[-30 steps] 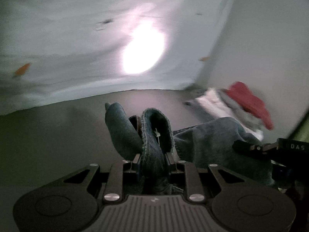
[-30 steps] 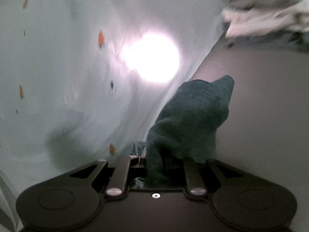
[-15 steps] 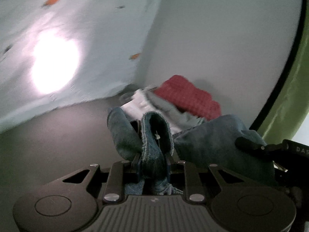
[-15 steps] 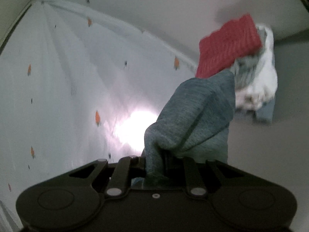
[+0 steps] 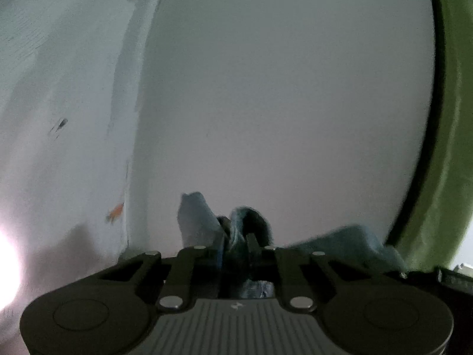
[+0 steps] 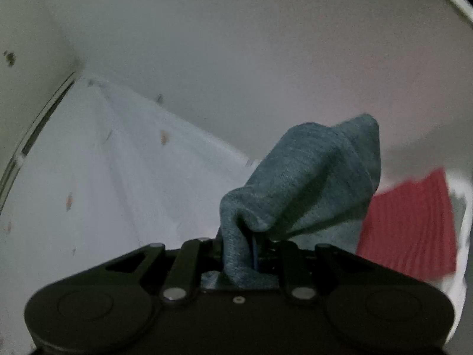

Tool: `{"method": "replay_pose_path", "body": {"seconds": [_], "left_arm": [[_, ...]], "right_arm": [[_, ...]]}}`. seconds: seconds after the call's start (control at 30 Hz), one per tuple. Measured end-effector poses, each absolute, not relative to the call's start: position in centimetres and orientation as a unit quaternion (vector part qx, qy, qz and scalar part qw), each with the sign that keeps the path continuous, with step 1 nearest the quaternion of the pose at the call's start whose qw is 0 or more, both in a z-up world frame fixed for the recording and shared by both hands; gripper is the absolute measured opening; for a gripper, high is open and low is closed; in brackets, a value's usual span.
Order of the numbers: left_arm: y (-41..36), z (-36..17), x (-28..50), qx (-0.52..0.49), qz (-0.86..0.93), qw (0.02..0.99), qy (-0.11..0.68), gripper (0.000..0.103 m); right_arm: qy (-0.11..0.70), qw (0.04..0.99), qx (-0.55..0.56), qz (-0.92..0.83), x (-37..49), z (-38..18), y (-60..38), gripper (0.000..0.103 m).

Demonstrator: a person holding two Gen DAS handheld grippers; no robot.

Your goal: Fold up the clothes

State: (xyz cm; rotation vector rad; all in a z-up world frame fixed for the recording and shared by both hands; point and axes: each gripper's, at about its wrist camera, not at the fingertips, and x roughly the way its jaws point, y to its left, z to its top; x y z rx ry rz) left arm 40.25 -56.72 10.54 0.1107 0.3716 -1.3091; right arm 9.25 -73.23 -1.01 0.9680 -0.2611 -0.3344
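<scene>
Blue denim garment: lifted, bunched, no fold visible yet. Left gripper closing on one edge; right gripper clenched on another. Red cloth heaped beyond, apparently unfolded.

Red cloth blurred, cut off at right; blue garment hides its left edge.

Pale wall, carrot-print sheet, green curtain
</scene>
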Motion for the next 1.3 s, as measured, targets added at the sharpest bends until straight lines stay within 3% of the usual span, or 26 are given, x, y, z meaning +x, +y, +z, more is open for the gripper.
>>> {"method": "replay_pose_path", "body": {"seconds": [0.1,0.13,0.2,0.3,0.4,0.5,0.6,0.7,0.93,1.3], "left_arm": [[-63.7,6.2,43.3,0.129,-0.570,0.791,0.182,0.019],[-66.0,3.7,44.6,0.152,-0.555,0.791,0.206,0.019],[-69.8,-2.1,47.2,0.202,-0.526,0.785,0.257,0.019],[-71.2,-7.8,49.0,0.233,-0.482,0.795,0.286,0.018],[-69.8,-7.9,49.9,0.168,-0.506,0.791,0.301,0.022],[-69.4,-6.9,49.0,0.123,-0.522,0.792,0.290,0.059],[-71.5,-9.1,47.9,0.149,-0.538,0.783,0.276,0.060],[-73.1,-12.8,48.4,0.160,-0.511,0.782,0.319,0.061],[-73.2,-14.4,49.5,0.146,-0.519,0.772,0.337,0.070],[-65.8,-10.0,46.6,0.115,-0.491,0.793,0.341,0.078]], "right_arm": [[-0.084,0.870,0.396,-0.282,11.1,-2.6,-75.3,0.019],[-0.056,0.867,0.372,-0.328,12.1,-3.6,-76.1,0.026],[0.054,0.840,0.338,-0.421,14.8,-7.2,-77.8,0.033],[0.173,0.788,0.319,-0.497,17.1,-11.8,-79.2,0.034],[0.150,0.790,0.273,-0.528,16.8,-11.8,-77.6,0.047],[0.104,0.810,0.178,-0.549,17.6,-10.5,-75.9,0.052],[0.116,0.813,0.140,-0.554,20.4,-10.9,-76.7,0.071],[0.208,0.791,0.226,-0.530,23.4,-14.3,-79.7,0.074],[0.244,0.775,0.222,-0.539,24.1,-14.1,-80.6,0.100],[0.259,0.801,0.198,-0.503,23.8,-11.2,-75.6,0.102]]}}
